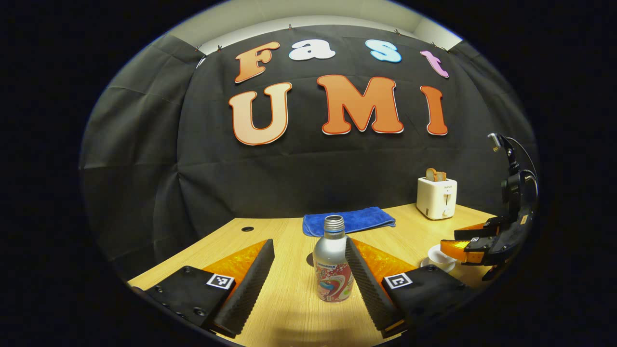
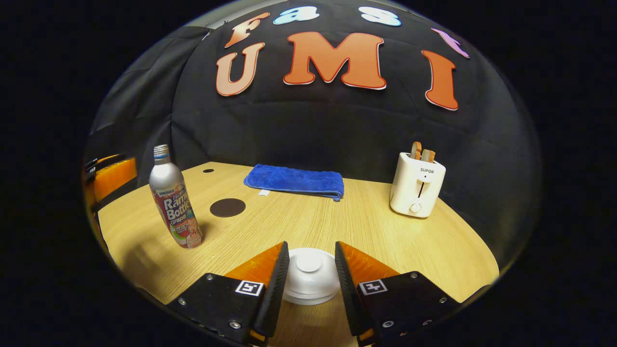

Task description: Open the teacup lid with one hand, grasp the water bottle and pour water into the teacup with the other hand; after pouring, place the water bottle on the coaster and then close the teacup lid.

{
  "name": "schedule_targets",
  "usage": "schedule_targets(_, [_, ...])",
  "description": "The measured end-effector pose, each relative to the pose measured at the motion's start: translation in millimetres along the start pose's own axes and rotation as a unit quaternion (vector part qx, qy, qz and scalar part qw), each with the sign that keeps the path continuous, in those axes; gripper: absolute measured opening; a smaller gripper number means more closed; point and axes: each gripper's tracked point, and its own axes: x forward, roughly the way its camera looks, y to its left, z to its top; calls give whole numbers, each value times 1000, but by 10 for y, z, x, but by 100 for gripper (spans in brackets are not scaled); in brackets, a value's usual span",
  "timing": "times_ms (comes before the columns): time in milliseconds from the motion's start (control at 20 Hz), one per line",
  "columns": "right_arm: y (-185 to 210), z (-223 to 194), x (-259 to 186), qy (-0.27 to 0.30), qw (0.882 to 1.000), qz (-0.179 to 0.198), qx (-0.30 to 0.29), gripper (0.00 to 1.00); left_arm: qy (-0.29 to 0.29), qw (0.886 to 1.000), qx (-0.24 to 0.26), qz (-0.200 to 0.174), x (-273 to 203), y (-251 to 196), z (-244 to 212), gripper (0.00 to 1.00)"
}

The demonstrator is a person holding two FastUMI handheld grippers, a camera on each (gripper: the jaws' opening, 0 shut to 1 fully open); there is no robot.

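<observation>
Right gripper view: right gripper (image 2: 311,270) sits low centre of frame, fingers spread and flanking the teacup lid (image 2: 309,270). Pads look close to the lid's sides, but I can't tell if either touches. Lid still on the teacup, knob upright, so step one (lid off) isn't done. Water bottle (image 2: 172,202) stands upright at left of frame, cap off, with the dark round coaster (image 2: 227,207) just beside it toward centre. Blue towel (image 2: 295,181) and toaster (image 2: 417,185) sit farther back on the table (image 2: 434,250), out of the way.

Left gripper view: left gripper (image 1: 310,270) at bottom centre, fingers apart, bottle (image 1: 331,262) between them; right-hand pad looks near or on the bottle, left-hand pad clearly off it. Not gripped. Other gripper visible at right edge over the cup.

Judgement: both hands are pre-grasp. Next calls for closing on the lid, lifting it straight up and clear, then clamping the bottle's body squarely before tilting.
</observation>
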Motion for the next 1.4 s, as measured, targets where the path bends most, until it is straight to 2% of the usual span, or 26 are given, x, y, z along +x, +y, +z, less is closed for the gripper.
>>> schedule_targets(100, [-6,-42,56,9,1000,-3,-1,53,4,1000,-4,1,0,16,-29,97])
schedule_targets(150, [-2,-65,81,14,1000,-2,-2,45,6,1000,-5,1,3,18,-43,97])
schedule_targets(200, [-2,-45,98,11,1000,0,1,46,9,1000,-5,1,24,6,-71,97])
schedule_targets(250, [-7,-31,101,11,1000,-1,1,43,12,1000,-8,-1,40,-10,-84,97])
schedule_targets(500, [30,-23,113,12,1000,4,-16,26,23,999,-14,-27,116,-190,-183,97])
schedule_targets(800, [26,-29,89,13,1000,11,-7,21,53,996,-8,-68,197,-444,-436,97])
schedule_targets(900, [1,33,61,4,1000,9,-4,21,66,996,-5,-66,252,-437,-535,96])
schedule_targets(950, [-2,70,52,-1,1000,11,0,17,70,995,-5,-66,273,-431,-574,96])
schedule_targets(1000, [-7,111,22,-6,1000,12,3,21,76,995,-7,-67,297,-449,-631,98])
schedule_targets(1100, [-32,195,-30,-15,1000,12,6,21,89,994,-7,-70,345,-465,-748,97])
schedule_targets(1150, [-52,223,-50,-20,1000,10,6,17,96,993,-4,-71,382,-476,-796,96])
schedule_targets(1200, [-76,259,-78,-24,1000,8,5,20,103,992,1,-72,410,-481,-863,96])
schedule_targets(1400, [-160,348,-178,-34,999,-1,4,21,130,989,0,-68,515,-484,-1045,96])
